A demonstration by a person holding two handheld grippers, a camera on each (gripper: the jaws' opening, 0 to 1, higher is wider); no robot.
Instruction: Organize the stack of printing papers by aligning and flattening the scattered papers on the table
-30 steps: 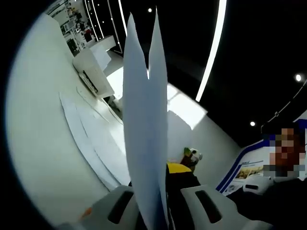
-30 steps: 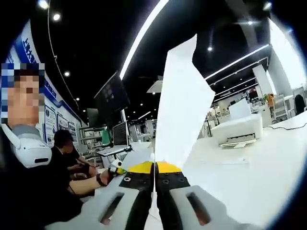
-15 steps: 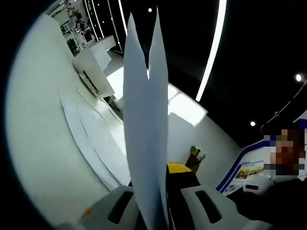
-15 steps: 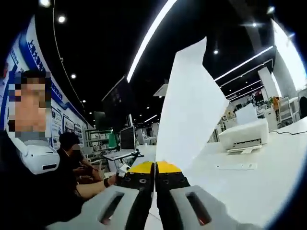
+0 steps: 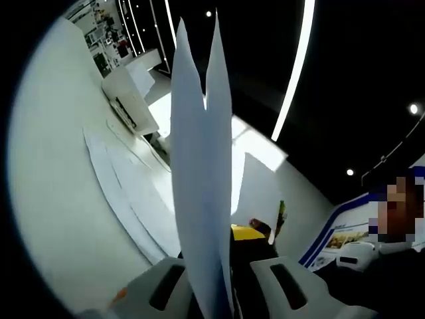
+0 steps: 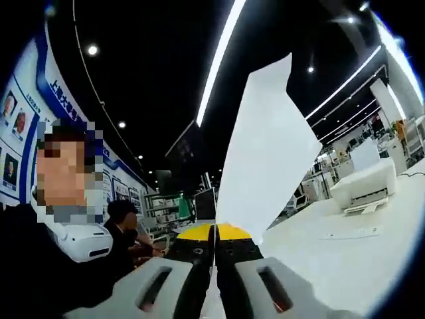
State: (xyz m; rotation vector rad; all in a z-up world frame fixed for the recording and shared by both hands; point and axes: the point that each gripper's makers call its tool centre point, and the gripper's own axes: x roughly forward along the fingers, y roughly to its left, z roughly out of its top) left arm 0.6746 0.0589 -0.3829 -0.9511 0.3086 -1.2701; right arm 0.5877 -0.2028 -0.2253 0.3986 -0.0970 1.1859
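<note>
The white table (image 5: 60,199) spreads wide toward nine o'clock, loose sheets (image 5: 133,199) lying flat on it below a printer (image 5: 126,100) at eleven, while the left gripper (image 5: 212,279) clamps upright papers (image 5: 202,166) and the right gripper (image 6: 214,266) pinches a raised sheet (image 6: 265,159) at twelve.

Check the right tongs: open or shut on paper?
Shut on paper: the right tongs have jaws pressed together, a white sheet rising upright from between them.

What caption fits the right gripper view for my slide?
Right hand-held gripper shut on an upright white paper sheet, above the white table with a printer behind.
</note>
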